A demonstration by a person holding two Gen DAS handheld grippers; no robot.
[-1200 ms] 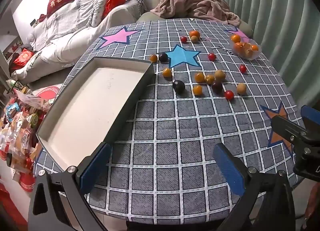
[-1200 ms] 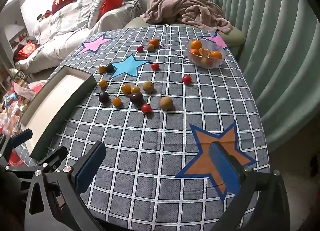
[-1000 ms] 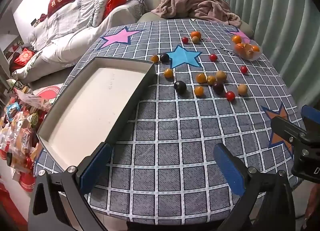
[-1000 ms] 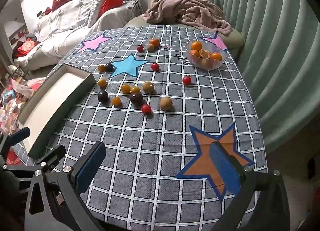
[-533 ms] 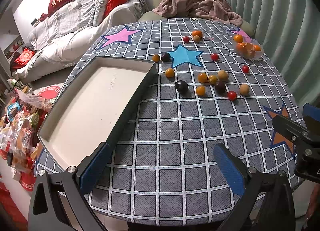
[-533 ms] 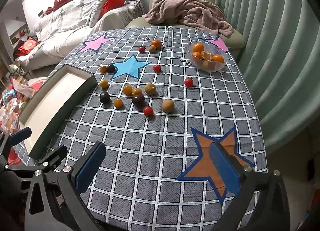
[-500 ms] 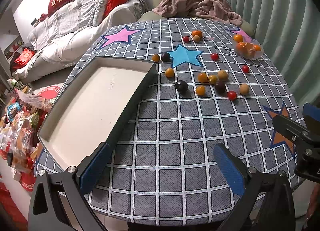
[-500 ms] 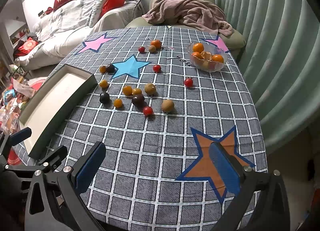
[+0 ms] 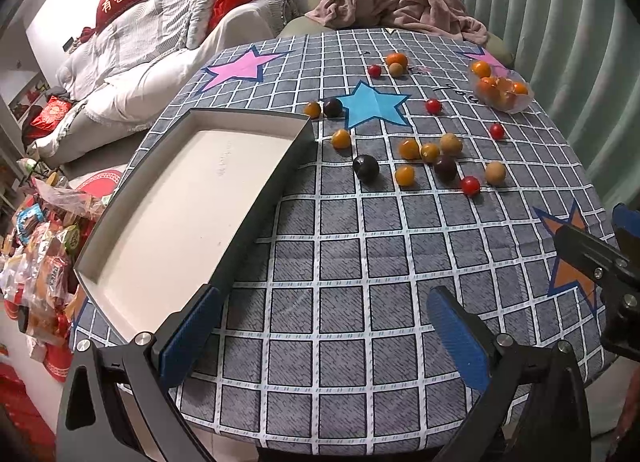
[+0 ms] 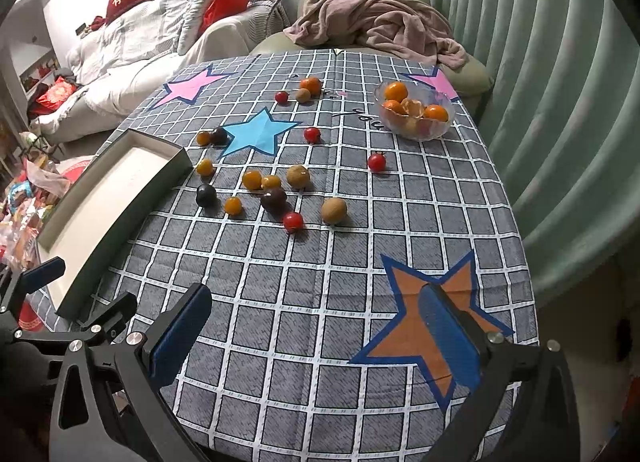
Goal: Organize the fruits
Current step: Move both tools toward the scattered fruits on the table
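Fruits lie loose on the checked table (image 9: 360, 262), scattered toward one o'clock in the left wrist view: a dark plum (image 9: 366, 168) nearest the tray (image 9: 180, 198), orange cherry tomatoes (image 9: 405, 175) and a red one (image 9: 470, 185) around it, a tan round fruit (image 9: 495, 173) at the right of the cluster. The tray, white inside and empty, sits at ten o'clock; a clear bowl of oranges (image 9: 502, 90) stands far off at one o'clock. The left tool (image 9: 320, 326) hovers over the near table edge, its blue pads wide apart and gripping nothing. In the right wrist view the same scatter sits at twelve o'clock, the red tomato (image 10: 293, 221) touching nothing, just beside a dark fruit (image 10: 273, 198) and near the tan fruit (image 10: 334, 210). The glass bowl (image 10: 416, 112) is at one o'clock, the tray (image 10: 120, 190) at nine. The right tool (image 10: 312, 338) hangs fully spread and empty above an orange star (image 10: 424, 302).
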